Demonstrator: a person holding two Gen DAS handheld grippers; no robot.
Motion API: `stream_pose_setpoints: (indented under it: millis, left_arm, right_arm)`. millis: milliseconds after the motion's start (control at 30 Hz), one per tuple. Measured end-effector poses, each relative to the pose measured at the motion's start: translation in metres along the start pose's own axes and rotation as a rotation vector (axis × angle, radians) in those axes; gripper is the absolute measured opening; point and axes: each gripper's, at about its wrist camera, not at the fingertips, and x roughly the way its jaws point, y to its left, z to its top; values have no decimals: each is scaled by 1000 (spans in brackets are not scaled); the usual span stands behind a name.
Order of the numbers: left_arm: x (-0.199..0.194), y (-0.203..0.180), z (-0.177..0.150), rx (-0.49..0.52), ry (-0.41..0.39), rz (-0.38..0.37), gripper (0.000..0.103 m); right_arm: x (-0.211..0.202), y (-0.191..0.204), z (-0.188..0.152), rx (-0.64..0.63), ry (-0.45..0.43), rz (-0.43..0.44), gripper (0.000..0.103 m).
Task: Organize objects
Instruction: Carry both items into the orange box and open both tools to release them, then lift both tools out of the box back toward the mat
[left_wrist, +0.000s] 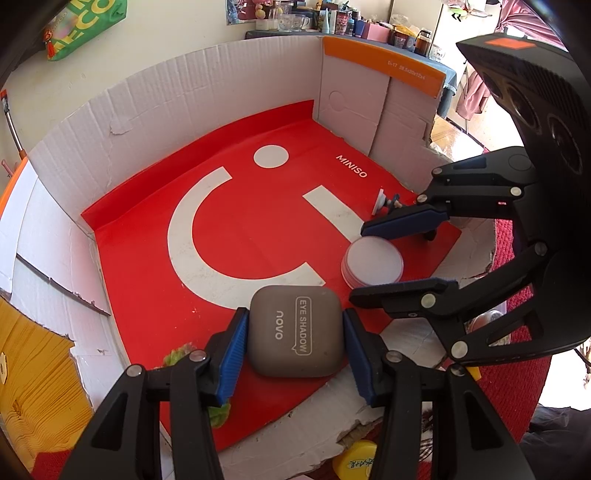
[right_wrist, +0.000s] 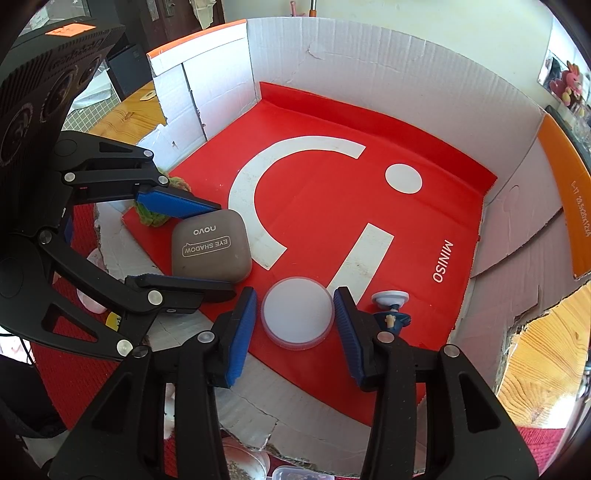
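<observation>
L gripper (left_wrist: 295, 332): fingers astride grey eyeshadow case (left_wrist: 298, 330), pads right at its sides, true clamp can't tell | R gripper (right_wrist: 295, 321): fingers apart, small gaps either side of round white compact (right_wrist: 297, 318) | both items flat on red liner (right_wrist: 332, 206) in cardboard box (right_wrist: 369, 59), near front edge.
</observation>
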Motion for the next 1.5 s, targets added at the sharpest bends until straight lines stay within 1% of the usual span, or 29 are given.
stream_pose_setpoints:
  millis: [467, 633, 767, 833, 1067, 1167, 1267, 1300, 1467, 1500]
  left_arm:
    - [-1, 0, -1, -3, -3, 0, 53]
    - [-3, 1, 1, -4, -3, 0, 53]
    - [-5, 0, 3, -2, -7, 0, 56]
    - [-8, -1, 4, 1, -14, 2, 59]
    - [-17, -6, 5, 8, -35, 14, 59]
    - [-23, -8, 5, 7, -47, 19, 59]
    - [-31, -9, 5, 3, -68, 25, 59]
    - [-38, -10, 1, 1, -75, 27, 59]
    - [-58, -15, -9, -18, -113, 35, 59]
    - [-62, -15, -11, -26, -122, 33, 61]
  right_arm:
    - [0, 0, -1, 3, 4, -3, 42]
    - [-1, 0, 1, 7, 4, -5, 44]
    - [-5, -2, 1, 11, 2, -5, 45]
    - [-9, -1, 0, 10, 0, -5, 45]
    - [-20, 2, -1, 8, -12, -13, 46]
    - [-28, 5, -2, 5, -23, -21, 46]
    - [-39, 9, -2, 4, -45, -29, 50]
    - [-43, 10, -2, 6, -53, -32, 52]
    - [-62, 15, -1, 17, -93, -41, 54]
    - [-67, 17, -3, 20, -103, -45, 55]
